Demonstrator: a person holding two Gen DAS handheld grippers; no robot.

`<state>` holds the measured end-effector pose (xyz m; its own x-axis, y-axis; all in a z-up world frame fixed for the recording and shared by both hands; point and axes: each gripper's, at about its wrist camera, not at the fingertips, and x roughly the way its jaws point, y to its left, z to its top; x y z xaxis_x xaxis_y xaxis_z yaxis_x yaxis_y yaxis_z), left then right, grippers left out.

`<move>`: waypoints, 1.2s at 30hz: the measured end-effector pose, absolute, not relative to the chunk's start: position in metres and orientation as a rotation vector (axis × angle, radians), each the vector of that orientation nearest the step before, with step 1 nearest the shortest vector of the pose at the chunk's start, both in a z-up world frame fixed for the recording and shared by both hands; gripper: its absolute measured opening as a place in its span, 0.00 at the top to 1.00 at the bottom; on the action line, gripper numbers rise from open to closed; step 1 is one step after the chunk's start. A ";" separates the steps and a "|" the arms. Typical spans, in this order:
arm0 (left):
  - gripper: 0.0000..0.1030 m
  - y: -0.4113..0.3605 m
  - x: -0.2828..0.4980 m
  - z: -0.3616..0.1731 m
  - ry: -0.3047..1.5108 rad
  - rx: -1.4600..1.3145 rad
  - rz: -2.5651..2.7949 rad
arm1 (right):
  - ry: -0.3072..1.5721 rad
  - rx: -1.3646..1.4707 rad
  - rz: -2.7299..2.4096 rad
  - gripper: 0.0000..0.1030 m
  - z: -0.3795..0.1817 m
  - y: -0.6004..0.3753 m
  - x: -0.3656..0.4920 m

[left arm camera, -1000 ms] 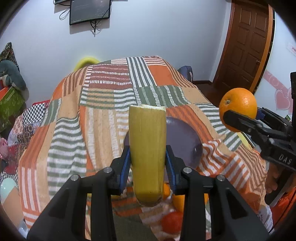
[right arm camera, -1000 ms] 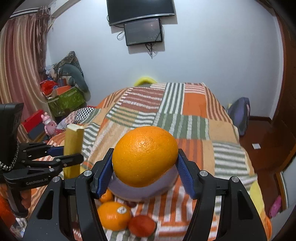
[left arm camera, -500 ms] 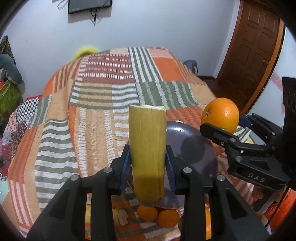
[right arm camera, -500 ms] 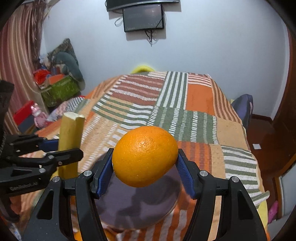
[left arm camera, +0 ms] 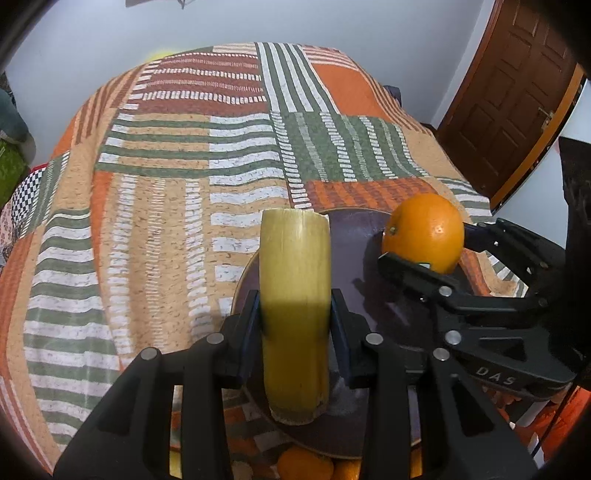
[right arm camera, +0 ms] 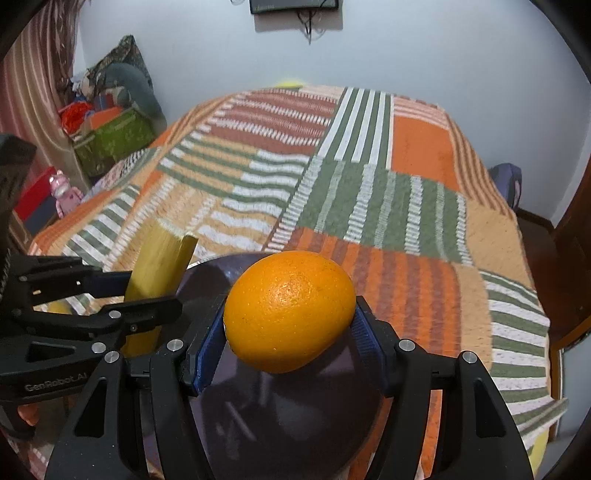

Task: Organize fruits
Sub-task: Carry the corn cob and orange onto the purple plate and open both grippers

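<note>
- Since a second ago both grippers have come down and forward: the dark purple plate (left arm camera: 354,236), then small and half hidden behind the fruit, now fills the lower middle of both wrist views.
- The wall screen (right arm camera: 293,5), in full view earlier, is now cut to a sliver at the top edge, as both cameras tilt further down.
- The left gripper (left arm camera: 295,325) is unchanged in grip: its fingers (left arm camera: 249,328) stay clamped on the yellow banana piece (left arm camera: 294,295), which stands upright above the plate's left part.
- The right gripper (right arm camera: 290,332) likewise keeps its fingers (right arm camera: 208,349) clamped on the orange (right arm camera: 290,310), held over the plate's right side; whether it touches the plate I cannot tell.
- The two grippers are nearer each other than before, side by side over the plate.
- More oranges (left arm camera: 304,463) lie at the plate's near edge, mostly hidden.
- The plate rests on a bed covered by a patchwork bedspread (left arm camera: 177,177) of orange, green, tan and white stripes.
- Behind is a pale wall; a brown wooden door (left arm camera: 513,99) stands to the right, and to the left a striped curtain (right arm camera: 33,74), a green box (right arm camera: 114,142) and piled clutter.
</note>
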<state>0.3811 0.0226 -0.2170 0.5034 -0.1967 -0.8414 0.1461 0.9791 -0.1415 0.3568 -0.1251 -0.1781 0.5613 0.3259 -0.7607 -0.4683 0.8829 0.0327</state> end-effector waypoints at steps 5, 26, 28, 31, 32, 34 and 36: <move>0.65 0.018 0.387 -0.224 1.052 -0.034 -0.198 | 0.908 -0.183 0.477 0.41 -0.187 -0.126 0.367; 0.48 0.027 0.361 -0.201 0.992 -0.046 -0.161 | 0.921 -0.158 0.484 0.26 -0.175 -0.135 0.359; 0.48 0.033 0.354 -0.193 0.980 -0.057 -0.150 | 0.905 -0.175 0.481 0.26 -0.170 -0.133 0.352; 0.48 0.043 0.341 -0.181 0.958 -0.066 -0.134 | 0.866 -0.214 0.475 0.26 -0.160 -0.128 0.338; 0.48 0.045 0.337 -0.177 0.952 -0.066 -0.129 | 0.853 -0.221 0.476 0.26 -0.155 -0.127 0.332; 0.47 0.051 0.325 -0.169 0.936 -0.064 -0.121 | 0.838 -0.224 0.484 0.26 -0.147 -0.124 0.323; 0.45 0.058 0.312 -0.161 0.919 -0.060 -0.107 | 0.822 -0.227 0.497 0.26 -0.140 -0.120 0.314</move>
<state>0.3121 0.0581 -0.1609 0.6015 -0.1182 -0.7901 0.0665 0.9930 -0.0978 0.3136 -0.1203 -0.1399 0.5752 0.3343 -0.7466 -0.5059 0.8626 -0.0036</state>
